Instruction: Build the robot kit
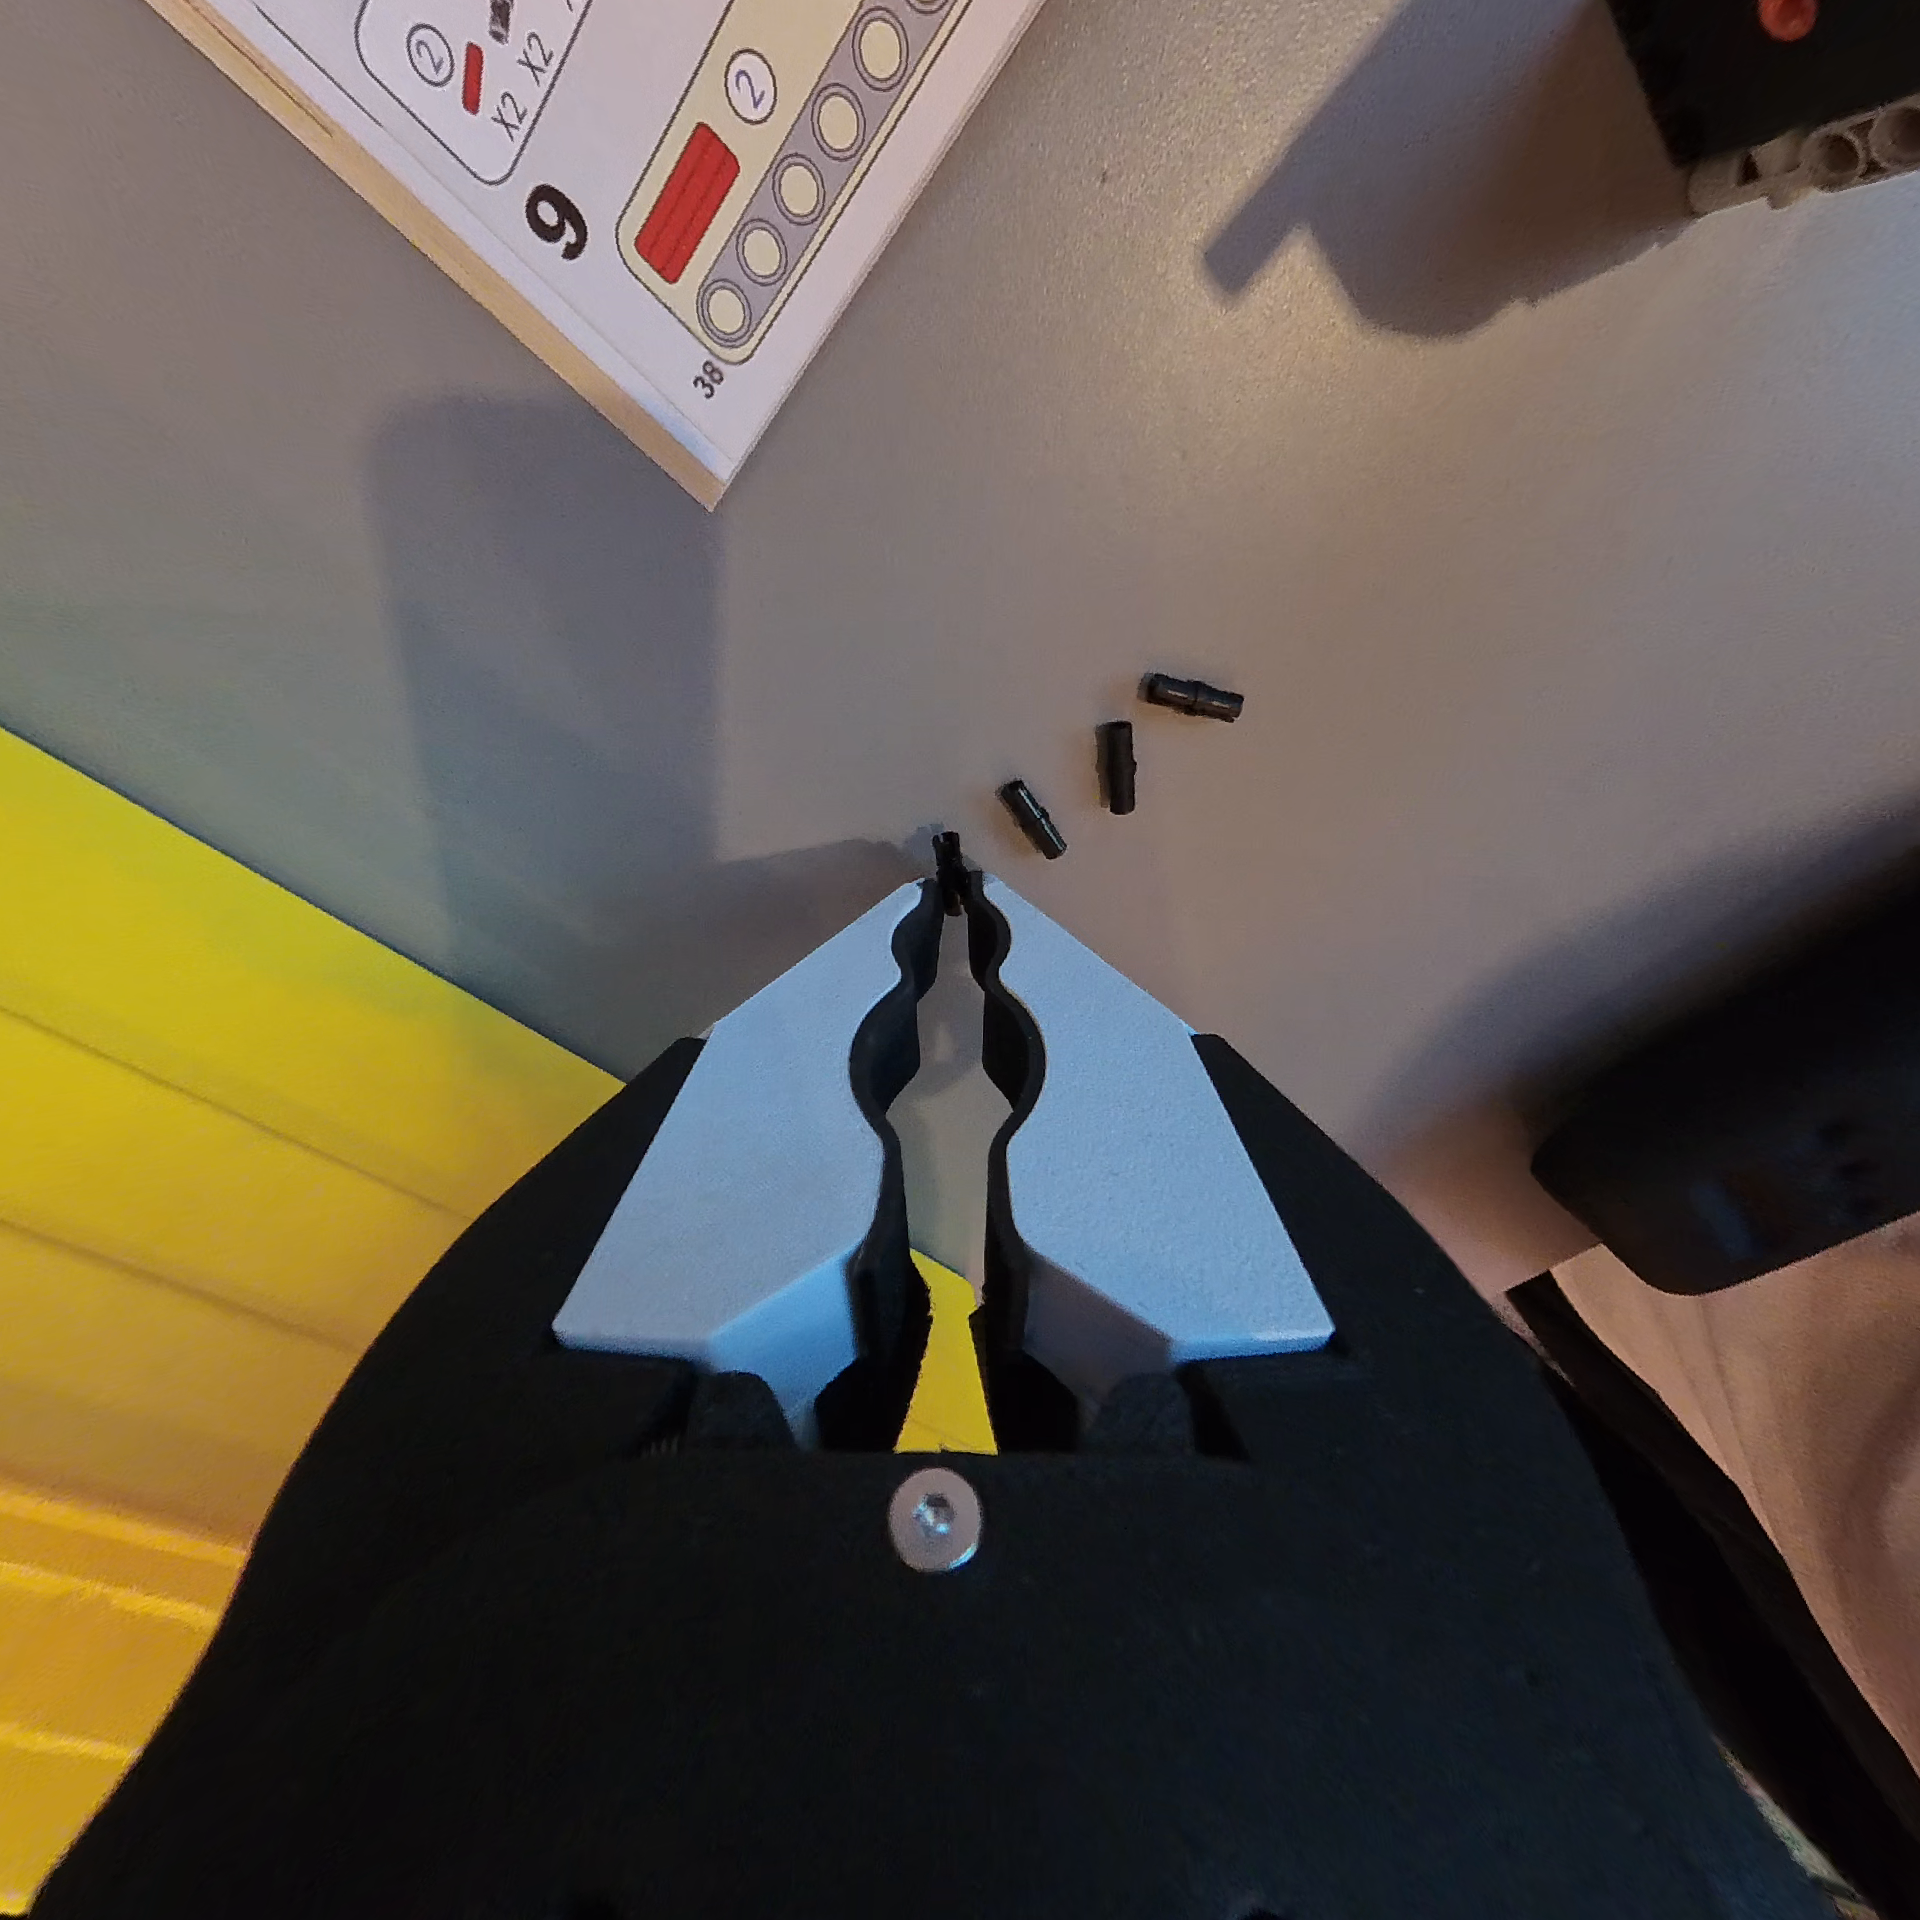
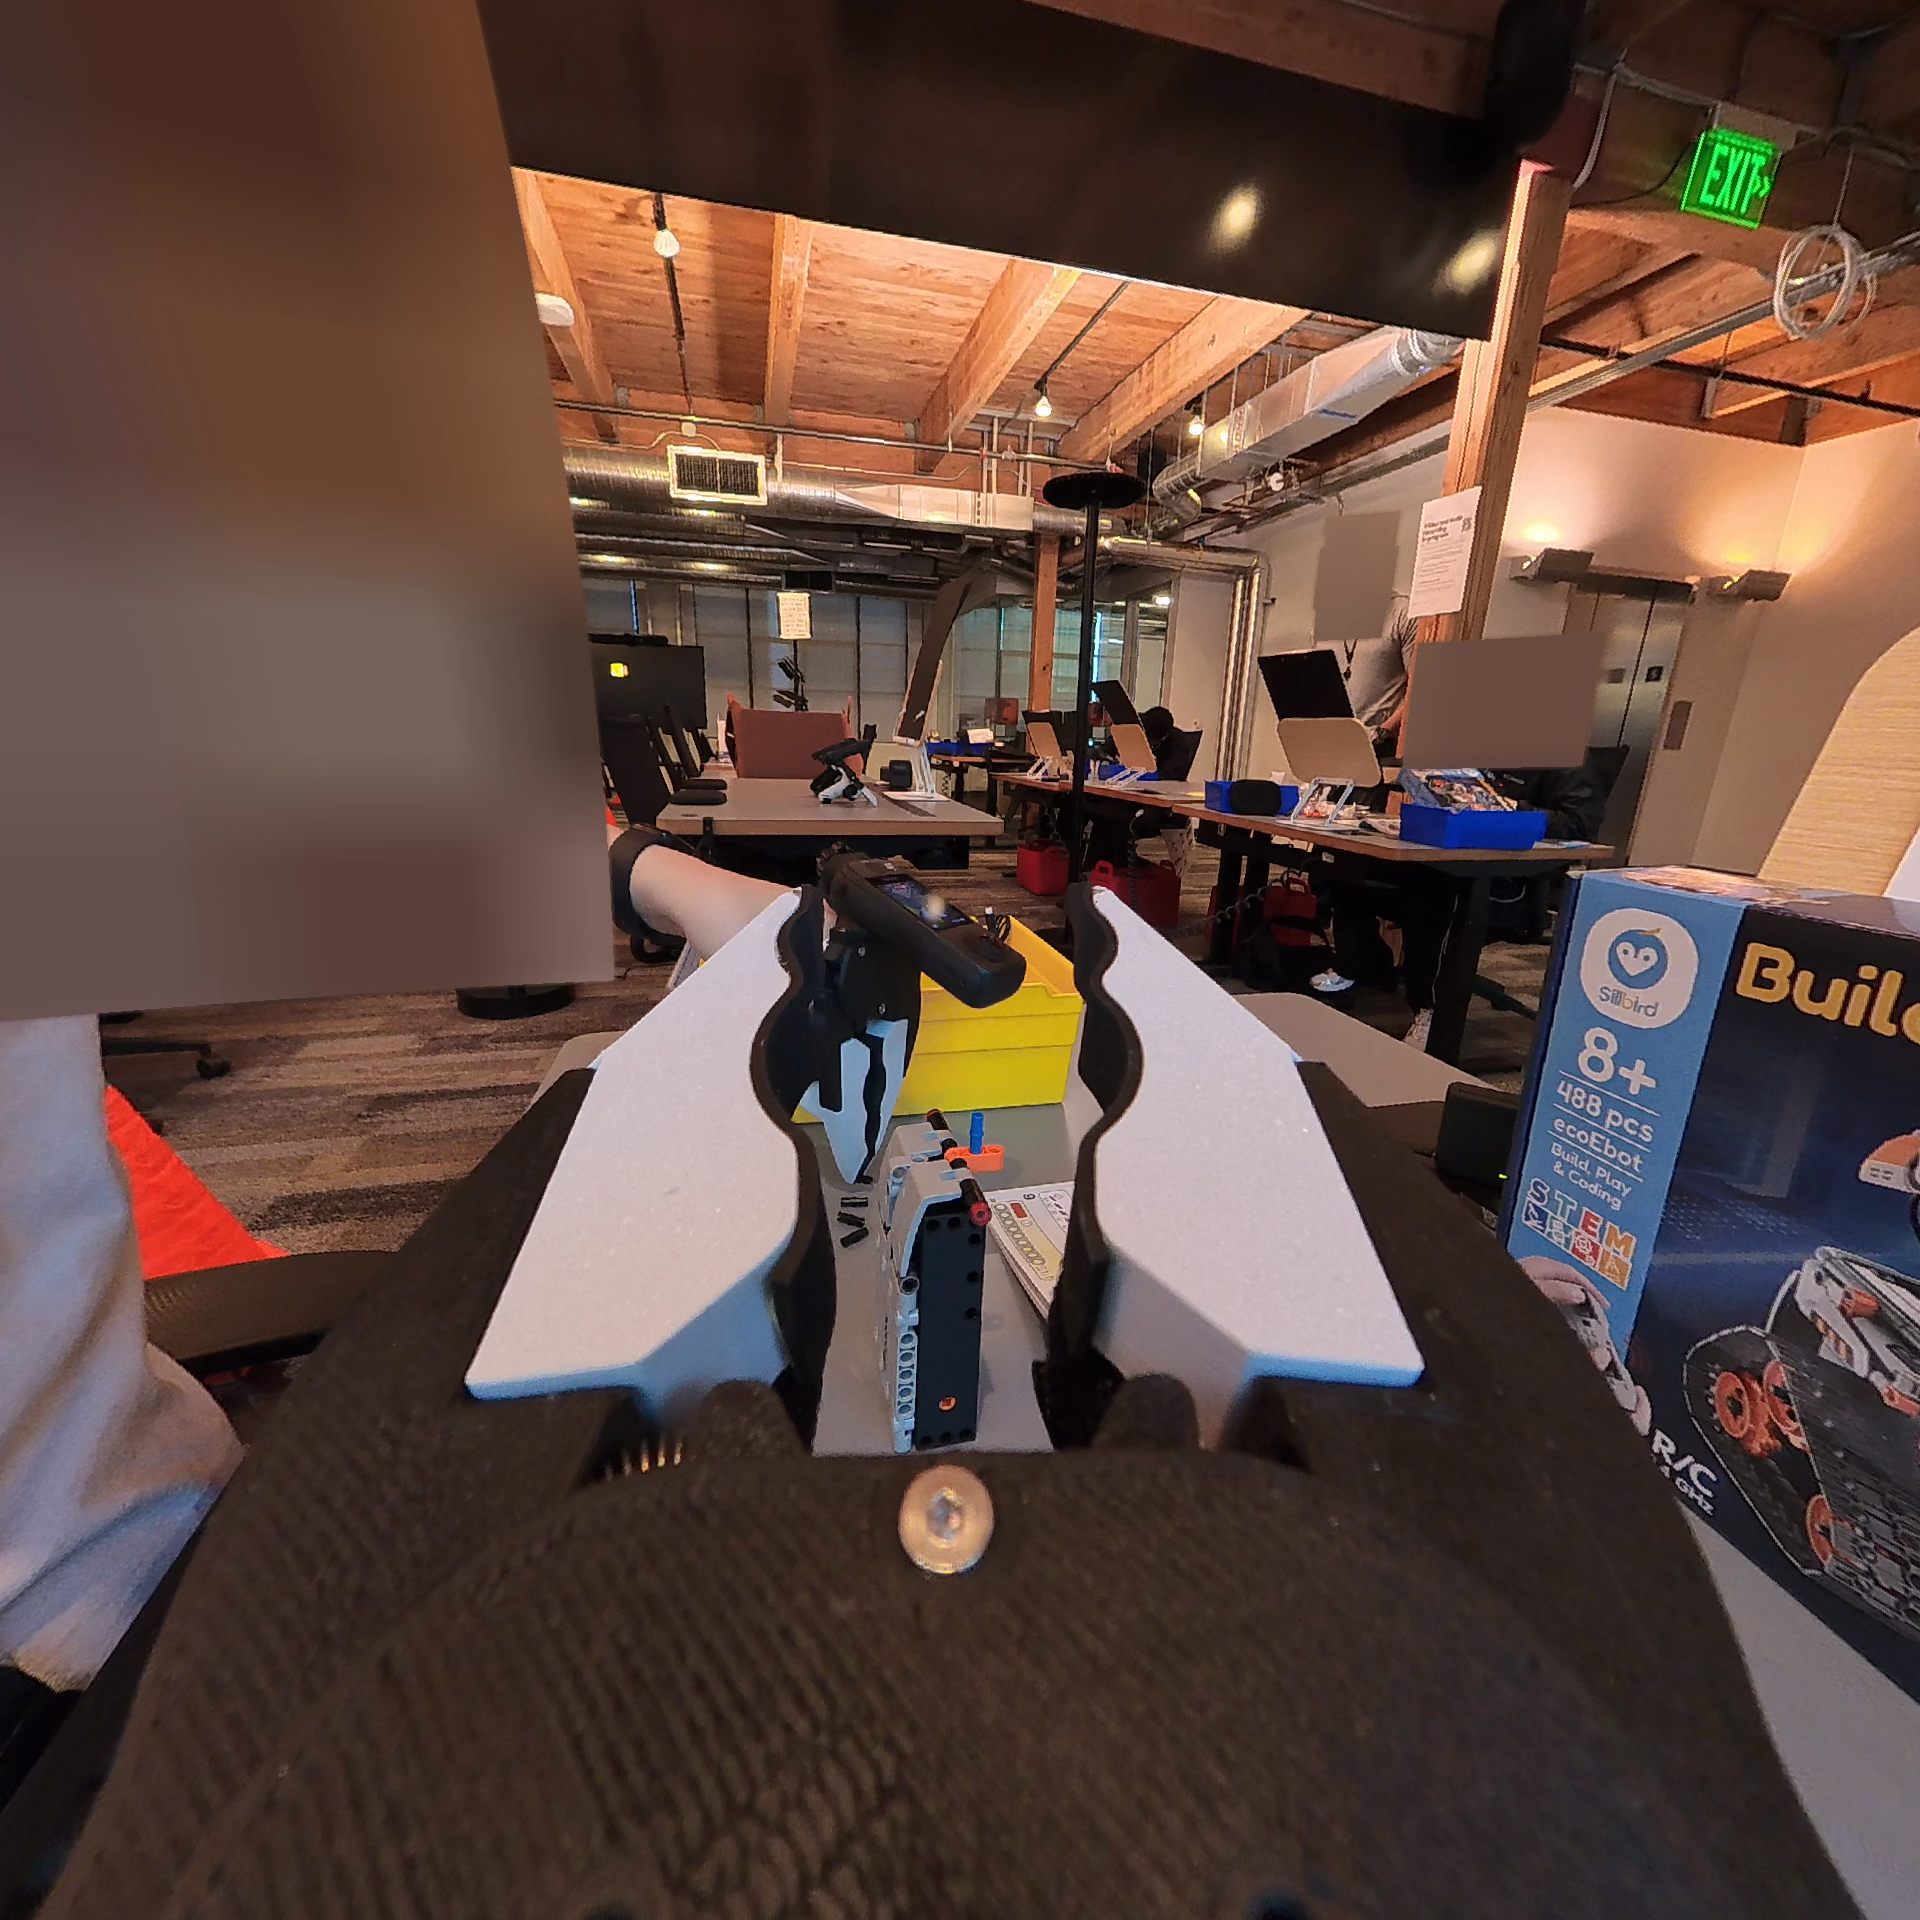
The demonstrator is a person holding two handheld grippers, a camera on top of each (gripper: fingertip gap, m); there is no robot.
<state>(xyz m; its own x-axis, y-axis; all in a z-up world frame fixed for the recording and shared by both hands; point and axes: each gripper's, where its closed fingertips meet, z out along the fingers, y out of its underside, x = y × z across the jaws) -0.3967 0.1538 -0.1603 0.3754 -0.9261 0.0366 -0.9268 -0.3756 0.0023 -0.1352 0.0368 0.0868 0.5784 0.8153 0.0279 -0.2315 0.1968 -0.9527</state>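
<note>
My left gripper [image 1: 953, 883] is shut on a small black pin [image 1: 948, 857], pinched at the very fingertips just above the grey table [image 1: 1351, 582]. Three more black pins [image 1: 1117, 766] lie loose on the table just right of the tips. My right gripper [image 2: 940, 899] is open and empty, held above the table. Between its fingers I see a black and grey brick assembly [image 2: 935, 1309] standing on the table, the left gripper [image 2: 862, 1049] beyond it and the loose pins [image 2: 852, 1221]. The assembly's corner also shows in the left wrist view [image 1: 1766, 94].
An open instruction booklet [image 1: 644, 197] lies beyond the pins, also seen in the right wrist view [image 2: 1034, 1236]. A yellow bin [image 1: 156, 1143] stands to the left. A blue toy-kit box [image 2: 1714, 1195] stands at the right. A person's pale sleeve [image 2: 62, 1299] is at the left. Tip to tip, the grippers are about 40 cm apart.
</note>
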